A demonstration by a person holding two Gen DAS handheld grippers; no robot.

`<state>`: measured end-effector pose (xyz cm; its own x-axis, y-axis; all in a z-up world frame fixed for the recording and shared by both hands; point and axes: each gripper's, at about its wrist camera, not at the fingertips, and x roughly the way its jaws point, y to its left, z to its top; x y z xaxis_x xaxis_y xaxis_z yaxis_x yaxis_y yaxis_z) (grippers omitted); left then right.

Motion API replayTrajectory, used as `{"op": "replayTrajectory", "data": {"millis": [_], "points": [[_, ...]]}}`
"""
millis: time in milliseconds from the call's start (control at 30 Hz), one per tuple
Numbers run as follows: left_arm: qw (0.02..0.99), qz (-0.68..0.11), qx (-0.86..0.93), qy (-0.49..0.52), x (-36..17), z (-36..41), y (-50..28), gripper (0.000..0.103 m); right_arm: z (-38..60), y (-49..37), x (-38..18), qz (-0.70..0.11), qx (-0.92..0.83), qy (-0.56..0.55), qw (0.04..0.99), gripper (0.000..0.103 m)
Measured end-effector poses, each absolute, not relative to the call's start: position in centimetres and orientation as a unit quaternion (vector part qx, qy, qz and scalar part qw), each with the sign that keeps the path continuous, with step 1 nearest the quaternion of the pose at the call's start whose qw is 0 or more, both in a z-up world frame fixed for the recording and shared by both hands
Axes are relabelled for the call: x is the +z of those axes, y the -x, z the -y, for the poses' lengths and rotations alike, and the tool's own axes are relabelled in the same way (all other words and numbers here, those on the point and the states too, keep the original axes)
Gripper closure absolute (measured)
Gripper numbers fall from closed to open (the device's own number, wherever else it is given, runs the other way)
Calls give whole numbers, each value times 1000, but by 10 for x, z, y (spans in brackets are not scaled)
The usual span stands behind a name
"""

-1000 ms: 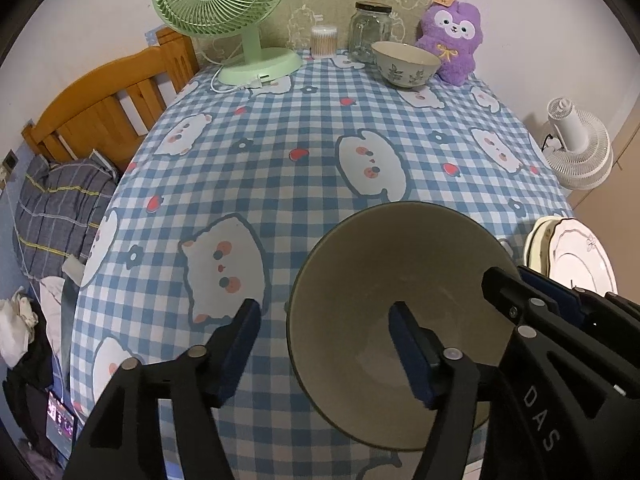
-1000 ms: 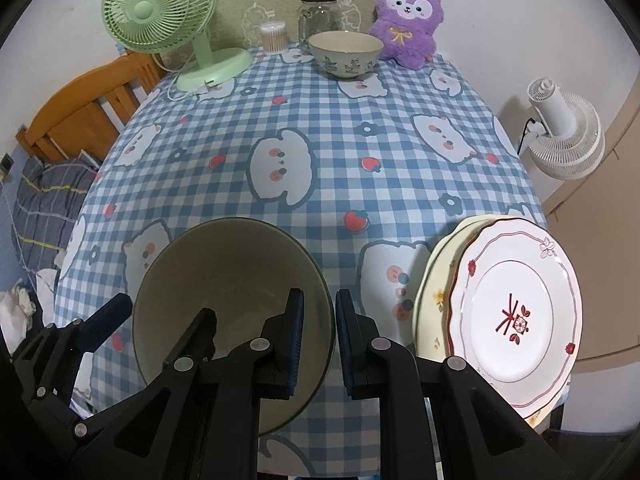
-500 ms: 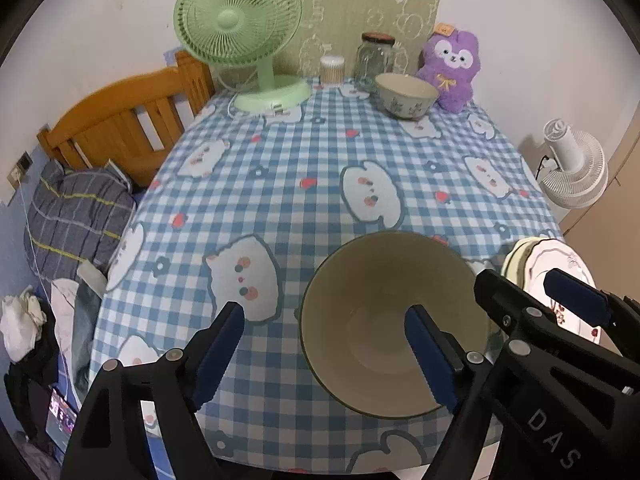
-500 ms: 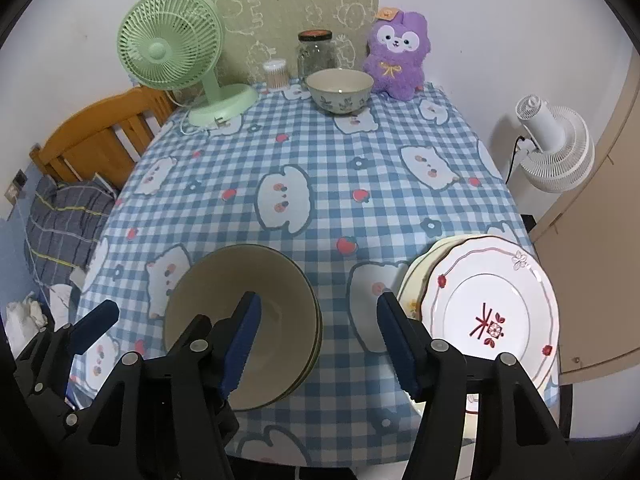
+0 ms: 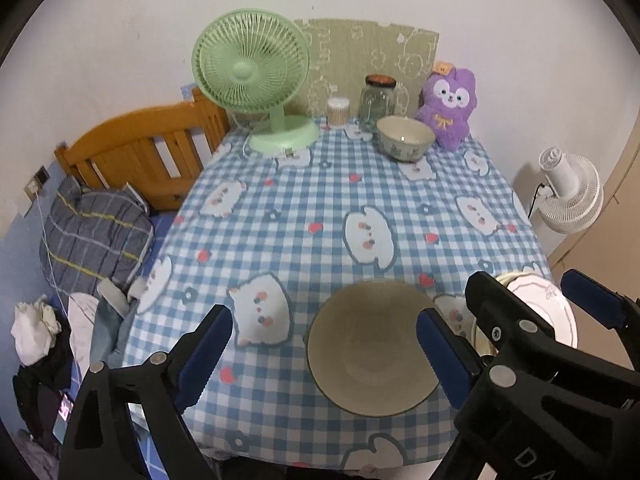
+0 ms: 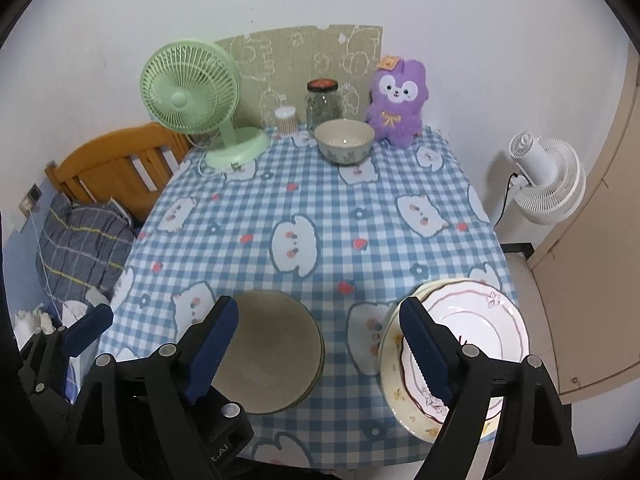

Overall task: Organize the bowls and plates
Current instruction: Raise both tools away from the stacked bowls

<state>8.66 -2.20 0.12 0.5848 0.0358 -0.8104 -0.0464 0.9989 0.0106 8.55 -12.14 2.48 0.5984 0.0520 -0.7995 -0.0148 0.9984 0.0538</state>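
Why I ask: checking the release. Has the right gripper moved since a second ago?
Yes. The right gripper has lifted away from the olive bowl, which now looks smaller beneath it on the tablecloth; its jaws have just been opening, nothing between them.

Dim indoor light, heavy fisheye warp

A home, most likely a bedroom doubling as a dining corner. Shown by a table (image 6: 420, 240) under a blue checked cloth printed with cartoon cats, pushed against a white wall. On it, a green fan (image 6: 192, 96), a jar (image 6: 323, 100), a purple plush (image 6: 396, 104), bowls and plates. Beside it, a wooden bed frame (image 5: 140, 152) with a striped pillow (image 5: 92, 236), loose clothes (image 5: 36, 328) on the floor, and a white fan (image 6: 548, 176) near a door.
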Motion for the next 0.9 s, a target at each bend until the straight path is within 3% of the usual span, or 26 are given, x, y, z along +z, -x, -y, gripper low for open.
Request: {"op": "replayTrajectory", "data": {"millis": [233,900], "points": [[893,-450,-1,10,25,18,-98,8,116,-90,54,-414,-1,-18,910,11],[909,-414,-43,-16,73,9,-125,7,111,-109,101,-389,-43,-33,920,6]]}}
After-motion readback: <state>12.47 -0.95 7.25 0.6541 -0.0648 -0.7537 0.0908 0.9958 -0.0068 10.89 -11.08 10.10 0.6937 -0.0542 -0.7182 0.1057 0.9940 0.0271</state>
